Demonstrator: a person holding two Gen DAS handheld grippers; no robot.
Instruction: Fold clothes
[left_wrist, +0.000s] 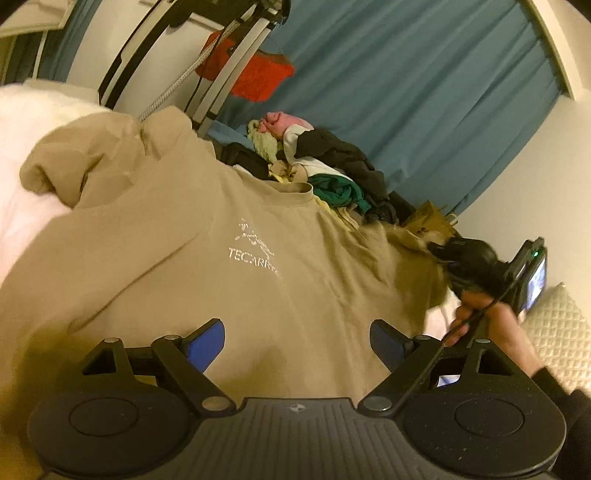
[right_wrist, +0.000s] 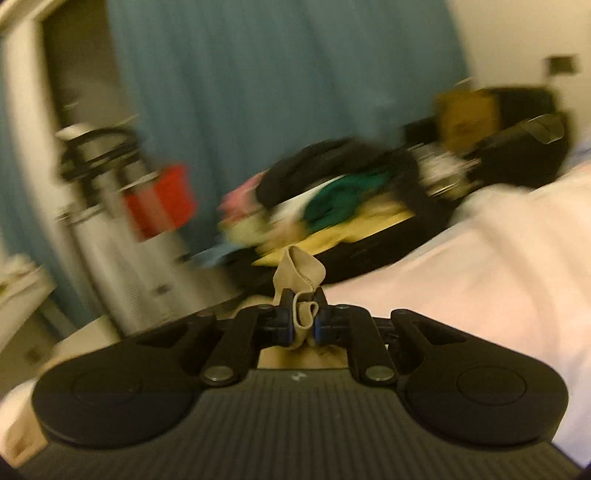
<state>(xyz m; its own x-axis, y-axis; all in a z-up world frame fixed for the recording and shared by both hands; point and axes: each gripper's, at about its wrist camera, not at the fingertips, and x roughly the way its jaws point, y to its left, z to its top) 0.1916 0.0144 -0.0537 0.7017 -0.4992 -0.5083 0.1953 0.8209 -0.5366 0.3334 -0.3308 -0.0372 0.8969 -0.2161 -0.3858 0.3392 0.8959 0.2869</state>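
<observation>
Sweatshirt (left_wrist: 229, 258) reads "TECARR"; right gripper (right_wrist: 303, 320) jaws pinch it, left gripper (left_wrist: 297, 345) jaws gape.

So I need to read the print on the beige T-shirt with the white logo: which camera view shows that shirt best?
The left wrist view: the beige T-shirt lies spread on the bed, collar and white logo visible, under the open left gripper. The right wrist view shows only a bunched fold of it pinched in the right gripper, with a blurred background.
</observation>
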